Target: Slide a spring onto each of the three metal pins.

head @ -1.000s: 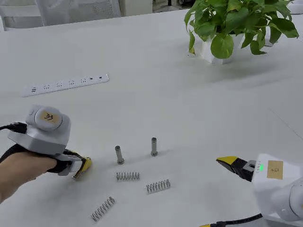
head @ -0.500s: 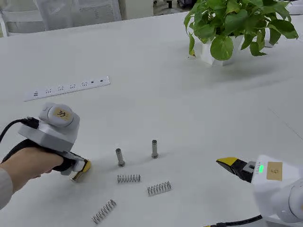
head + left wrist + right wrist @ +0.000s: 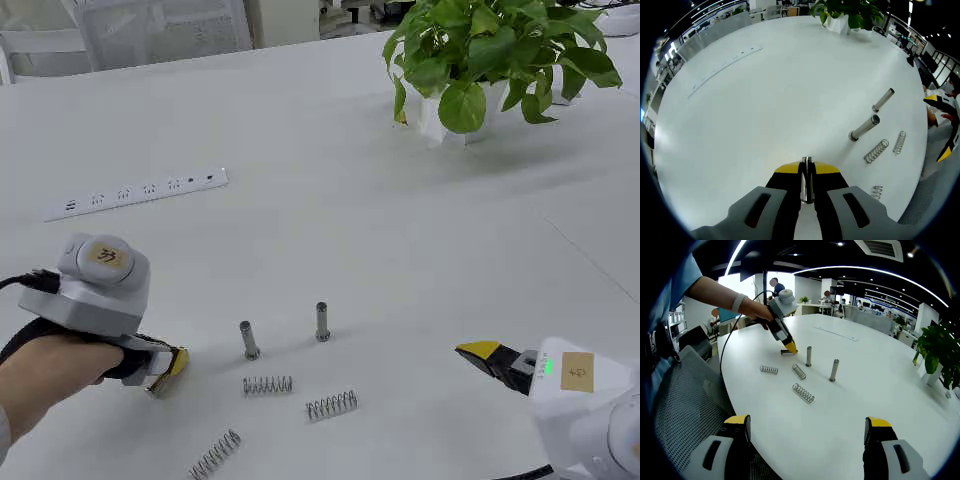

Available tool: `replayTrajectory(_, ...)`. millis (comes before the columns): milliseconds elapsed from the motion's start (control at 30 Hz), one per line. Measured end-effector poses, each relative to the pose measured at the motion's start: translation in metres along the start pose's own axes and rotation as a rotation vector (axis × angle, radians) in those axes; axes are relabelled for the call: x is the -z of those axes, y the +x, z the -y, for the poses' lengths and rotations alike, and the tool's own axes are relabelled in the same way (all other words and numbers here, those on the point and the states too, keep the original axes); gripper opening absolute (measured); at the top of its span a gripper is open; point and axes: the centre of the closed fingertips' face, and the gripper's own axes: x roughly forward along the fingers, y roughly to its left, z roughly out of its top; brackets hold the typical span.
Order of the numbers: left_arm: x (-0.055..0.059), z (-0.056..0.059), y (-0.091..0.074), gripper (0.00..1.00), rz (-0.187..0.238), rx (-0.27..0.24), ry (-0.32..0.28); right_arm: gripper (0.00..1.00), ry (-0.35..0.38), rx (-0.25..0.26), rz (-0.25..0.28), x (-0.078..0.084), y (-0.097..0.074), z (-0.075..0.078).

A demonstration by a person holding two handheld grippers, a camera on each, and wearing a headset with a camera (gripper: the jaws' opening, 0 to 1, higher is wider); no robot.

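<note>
The left gripper (image 3: 168, 364) sits low at the near left of the counter (image 3: 400, 230). A hand (image 3: 55, 368) wraps its body from behind, with the forearm coming in from the left edge. Its nose tilts down and to the right, so the yellow tips are at the surface or just above it; I cannot tell which. In the left gripper view its jaws are pressed together on a metal pin (image 3: 805, 179), which lies along the slot between them with its end poking past the tips.

Near the tips, to their right, two more pins stand upright and bare: the nearer pin (image 3: 248, 340) and the farther pin (image 3: 322, 322). Three springs lie flat in front of them, apart from the pins: the first spring (image 3: 267, 384), the second spring (image 3: 331, 404) and the third spring (image 3: 215, 454).

The right gripper (image 3: 480, 352) is held at the near right, pointing left toward the pins. In the right gripper view its jaws are spread wide with nothing between them.
</note>
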Motion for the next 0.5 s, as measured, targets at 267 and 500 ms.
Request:
replayTrajectory(267, -0.007, 0.001, -0.013, 0.04, 0.045, 0.004, 0.001, 0.94, -0.01, -0.01, 0.002, -0.003, 0.003, -0.004)
replayTrajectory(500, -0.012, 0.001, -0.022, 0.04, 0.079, -0.002, 0.017, 0.95, -0.013, -0.015, 0.009, -0.006, 0.005, -0.004)
